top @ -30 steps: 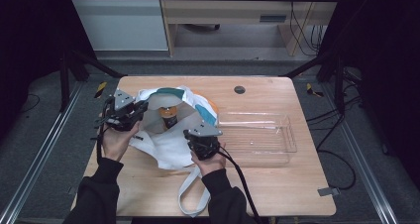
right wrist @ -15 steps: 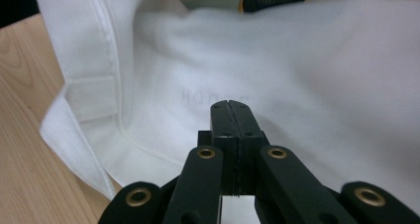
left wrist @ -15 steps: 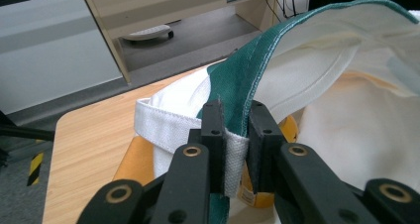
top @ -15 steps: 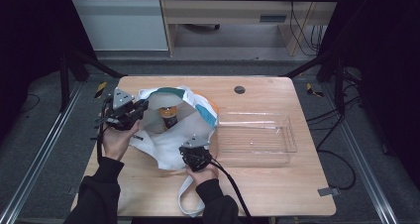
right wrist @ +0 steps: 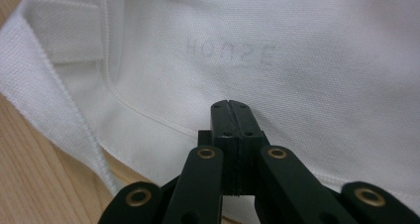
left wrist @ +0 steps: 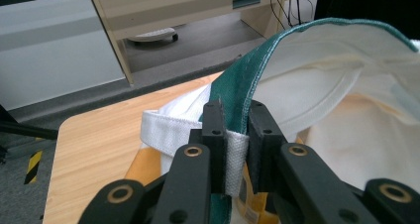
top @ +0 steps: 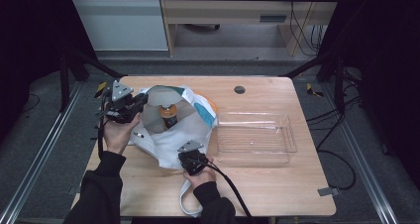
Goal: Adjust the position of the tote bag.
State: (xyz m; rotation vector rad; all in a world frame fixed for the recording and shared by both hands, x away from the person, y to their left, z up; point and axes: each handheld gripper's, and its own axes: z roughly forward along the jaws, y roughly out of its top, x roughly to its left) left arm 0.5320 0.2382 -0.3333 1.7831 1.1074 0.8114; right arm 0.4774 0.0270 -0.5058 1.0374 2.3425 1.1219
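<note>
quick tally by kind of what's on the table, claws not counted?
Bag: 1, the white tote bag with teal trim
Bottle: 1, an amber bottle standing inside the bag
Tray: 1, the clear plastic tray, nothing in it
Total: 3

Table (top: 277,194) occupies the centre of the high view. Bag (top: 168,140) lies on its left half, mouth open toward the upper frame; bottle (top: 169,116) stands inside it. Tray (top: 255,157) sits on the table just right of the bag. Left gripper (top: 141,101) at the bag's upper-left rim; right gripper (top: 190,152) at its lower edge. A strap (top: 184,204) trails toward the bottom edge.
</note>
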